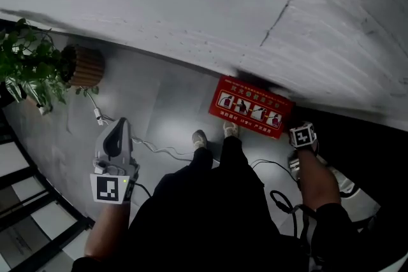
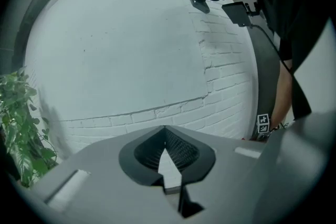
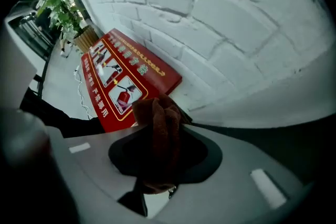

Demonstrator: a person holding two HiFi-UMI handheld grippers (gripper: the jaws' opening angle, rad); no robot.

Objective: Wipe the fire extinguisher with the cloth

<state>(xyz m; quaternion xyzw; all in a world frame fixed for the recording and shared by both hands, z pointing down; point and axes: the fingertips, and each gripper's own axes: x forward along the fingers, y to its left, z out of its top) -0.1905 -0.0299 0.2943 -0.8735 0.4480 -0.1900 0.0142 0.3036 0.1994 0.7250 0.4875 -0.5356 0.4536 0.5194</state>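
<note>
Two hand-held grippers (image 2: 165,131) (image 1: 303,136), one brown cloth (image 3: 160,134), one red box (image 1: 250,106), one potted plant (image 1: 38,67)

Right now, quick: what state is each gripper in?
Left gripper: closed, nothing between its jaws.
Right gripper: closed on the brown cloth.

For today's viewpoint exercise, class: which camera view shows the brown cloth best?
The right gripper view: the cloth fills its centre, bunched and clamped between the right tongs. The head view shows only that gripper's marker cube, no cloth; the left gripper view shows none.
</note>
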